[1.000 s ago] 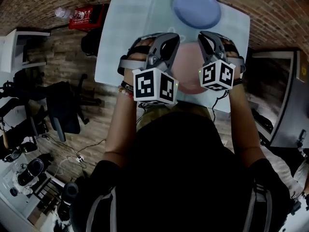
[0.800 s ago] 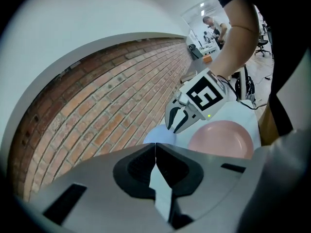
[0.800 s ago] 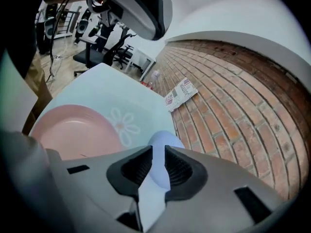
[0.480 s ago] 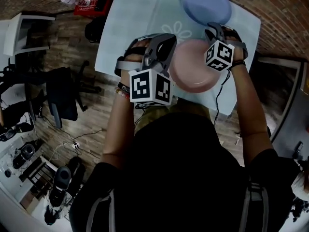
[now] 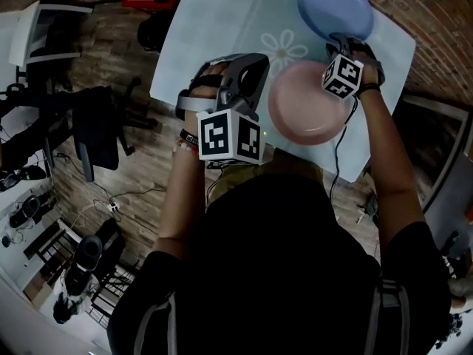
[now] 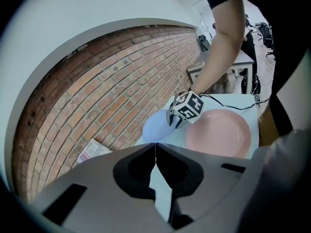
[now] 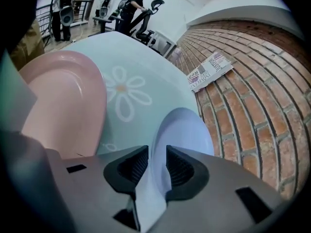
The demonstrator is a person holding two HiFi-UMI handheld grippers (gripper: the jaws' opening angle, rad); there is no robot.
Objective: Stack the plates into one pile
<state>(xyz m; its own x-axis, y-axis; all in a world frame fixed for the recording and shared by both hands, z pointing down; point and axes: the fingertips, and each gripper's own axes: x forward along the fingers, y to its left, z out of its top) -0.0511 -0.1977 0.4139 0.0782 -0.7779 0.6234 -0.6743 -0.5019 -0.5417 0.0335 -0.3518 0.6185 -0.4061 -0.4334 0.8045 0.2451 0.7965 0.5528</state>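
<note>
Currently we list: left gripper [image 6: 155,152], jaws clenched tip to tip, holding nothing, over the near left of the table [image 5: 222,28]. Right gripper [image 7: 154,164], jaws just opening, partly apart, with the near rim of the blue plate [image 7: 182,130] in the gap, ungripped. Blue plate far right; pink plate [image 5: 304,102] just nearer, unstacked.

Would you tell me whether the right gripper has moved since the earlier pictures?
Yes: the right gripper went from the near edge of the pink plate to the blue plate; its jaws, just opening, have that rim between them.
</note>
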